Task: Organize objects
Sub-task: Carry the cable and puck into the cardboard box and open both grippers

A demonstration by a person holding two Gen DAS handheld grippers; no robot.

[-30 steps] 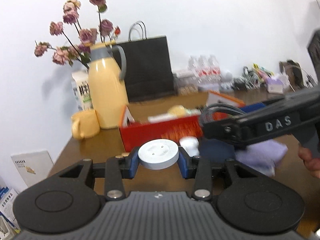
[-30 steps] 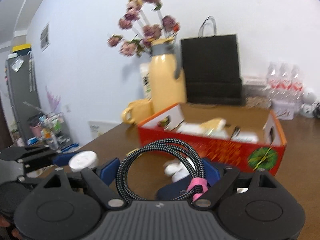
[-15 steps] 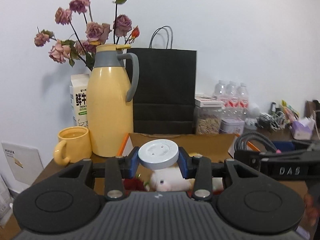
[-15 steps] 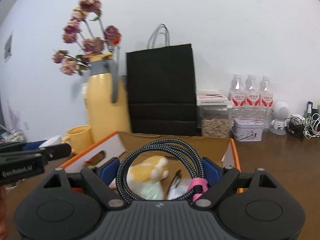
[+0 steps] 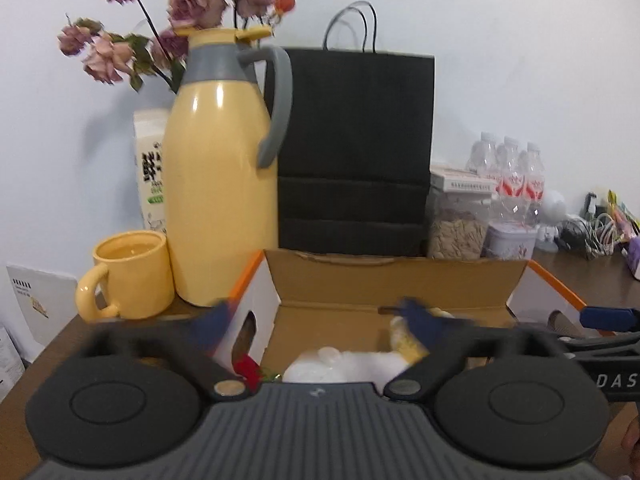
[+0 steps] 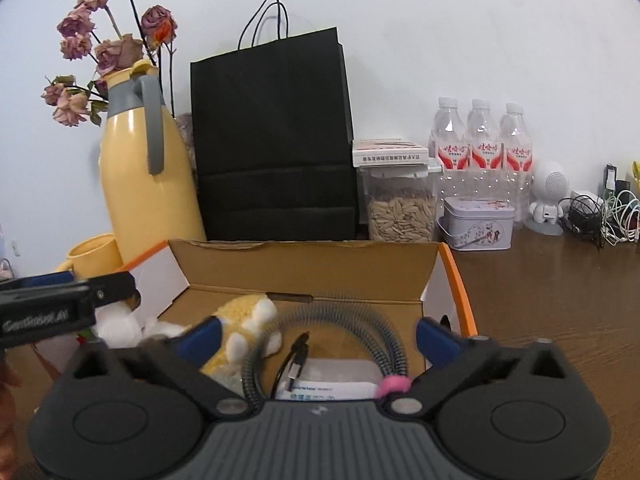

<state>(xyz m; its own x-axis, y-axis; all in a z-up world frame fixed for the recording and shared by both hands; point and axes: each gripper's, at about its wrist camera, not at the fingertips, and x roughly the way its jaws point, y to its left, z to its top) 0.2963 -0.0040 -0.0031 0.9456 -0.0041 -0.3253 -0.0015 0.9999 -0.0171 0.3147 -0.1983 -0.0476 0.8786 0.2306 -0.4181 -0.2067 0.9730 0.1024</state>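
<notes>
1. The left gripper (image 5: 320,322) is seen with its blue-padded fingers (image 5: 424,322) spread wide and blurred; nothing is held between them.
2. It is poised over the near left part of an open cardboard box (image 5: 396,280) with orange edges, which is placed on a brown table (image 6: 560,300).
3. The right gripper (image 6: 318,334) is likewise seen with its jaws wide apart above the near right part of the same box (image 6: 304,272).
4. A coiled braided cable (image 6: 340,320), bound by a pink tie (image 6: 394,383), is seen between the right fingers; its loop appears blurred, and whether it still touches the pads cannot be told.
5. Inside the box, a yellow and white plush toy (image 6: 244,328) is seen left of the cable, with a white packet (image 6: 332,380) under the cable's plug.
6. In the left view, something white and soft (image 5: 340,364) and a small red thing (image 5: 246,366) are seen at the box's near left corner.
7. Behind the box, toward the table's far edge, a yellow jug (image 5: 220,184), a yellow mug (image 5: 128,274) and a black paper bag (image 5: 356,152) are lined up.
8. To the right of the bag, a jar of seeds (image 6: 400,204), a small tin (image 6: 478,222) and three water bottles (image 6: 480,148) are placed near the wall.
</notes>
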